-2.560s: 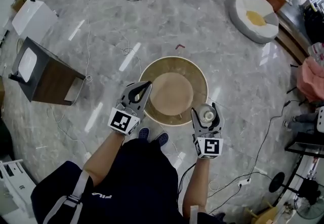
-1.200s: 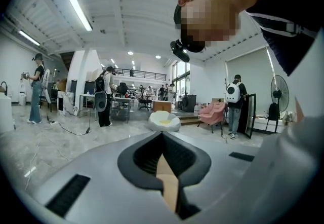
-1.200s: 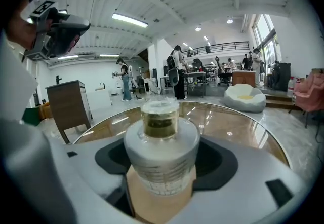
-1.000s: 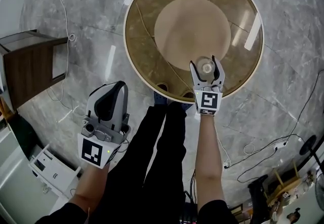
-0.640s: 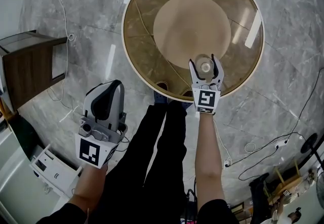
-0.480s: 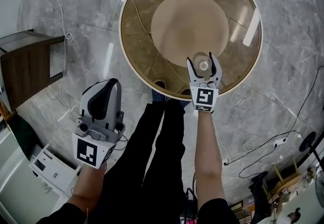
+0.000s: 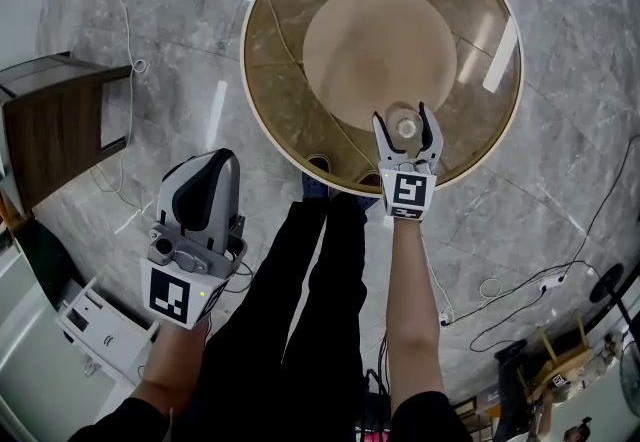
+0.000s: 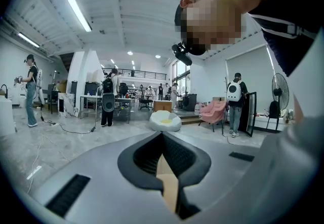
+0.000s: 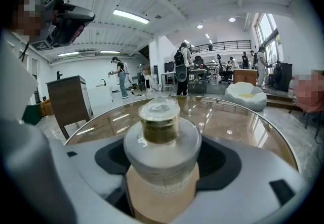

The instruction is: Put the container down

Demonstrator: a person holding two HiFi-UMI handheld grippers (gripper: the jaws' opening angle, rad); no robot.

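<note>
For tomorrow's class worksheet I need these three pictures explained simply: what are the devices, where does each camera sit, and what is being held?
There is no robot: a person holds a two-jaw tool in each hand. One picture comes from a camera on the person's head, looking down; the other two from cameras riding on each tool. The right tool is shut on a small clear container, at the near part of a round glass table. Whether it rests on the glass is unclear. The left tool is shut and empty, off to the side above the floor.

Container [image 7: 406, 128] in R gripper [image 7: 403, 116] over table [image 7: 300, 80]; L gripper [image 7: 217, 159] left, off-table.
</note>
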